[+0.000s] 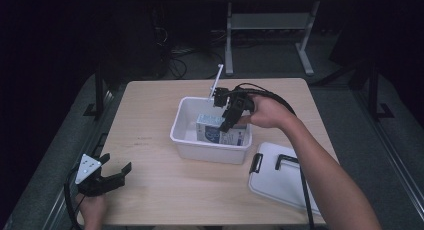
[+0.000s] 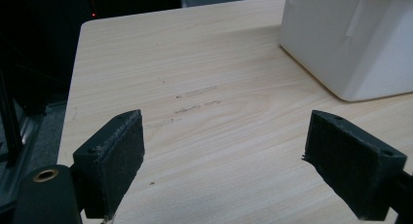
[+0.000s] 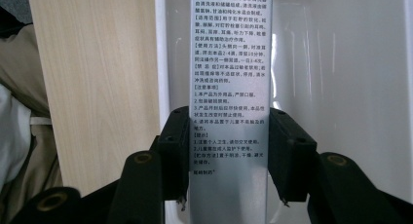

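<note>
A: Where is the right gripper point(image 1: 231, 121)?
B: Over the right part of the white bin point(image 1: 186, 140) at mid table point(image 1: 150, 155), reaching down into it. In the right gripper view its jaws are closed against both long sides of a narrow printed carton point(image 3: 229, 87), which runs away from the gripper along the bin's floor.

A: What does the carton look like from above?
B: Blue and white, lying inside the bin toward its near right corner, just under the gripper.

A: And the left gripper point(image 1: 114, 174)?
B: Near the table's near left edge, well apart from the bin. Its jaws stand wide apart with bare wood between them; nothing is held.

A: Anything else around?
B: The bin's white lid point(image 1: 280, 182) with black handles lies flat on the near right of the table, under the person's right forearm. A thin white stick point(image 1: 215, 82) rises at the bin's far rim.
</note>
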Tool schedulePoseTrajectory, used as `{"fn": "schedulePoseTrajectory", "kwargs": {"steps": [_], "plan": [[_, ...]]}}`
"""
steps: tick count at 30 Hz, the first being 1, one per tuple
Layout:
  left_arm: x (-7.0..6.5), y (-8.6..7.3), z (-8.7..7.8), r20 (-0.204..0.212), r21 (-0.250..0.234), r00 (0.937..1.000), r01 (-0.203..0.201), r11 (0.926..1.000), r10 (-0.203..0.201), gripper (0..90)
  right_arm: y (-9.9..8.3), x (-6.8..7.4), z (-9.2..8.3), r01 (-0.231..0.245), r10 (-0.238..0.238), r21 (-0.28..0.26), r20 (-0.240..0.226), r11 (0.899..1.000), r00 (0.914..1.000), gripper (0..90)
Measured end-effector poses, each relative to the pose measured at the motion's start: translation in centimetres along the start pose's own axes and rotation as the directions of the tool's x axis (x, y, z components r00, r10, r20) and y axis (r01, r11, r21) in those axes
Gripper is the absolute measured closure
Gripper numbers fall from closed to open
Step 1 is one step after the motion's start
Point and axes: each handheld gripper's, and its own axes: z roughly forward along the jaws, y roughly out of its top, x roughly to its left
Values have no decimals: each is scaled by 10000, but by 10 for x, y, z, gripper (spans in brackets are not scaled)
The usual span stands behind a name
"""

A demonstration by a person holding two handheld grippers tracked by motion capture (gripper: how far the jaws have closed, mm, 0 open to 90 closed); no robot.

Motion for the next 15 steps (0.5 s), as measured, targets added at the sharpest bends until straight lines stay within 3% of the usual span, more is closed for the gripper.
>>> {"fn": "schedulePoseTrajectory", "kwargs": {"steps": [15], "plan": [[0,0,0,14,28,10000,2,10000,-2,137,-5,-4,23,-73,73,104,-67,9999,10000,553]]}}
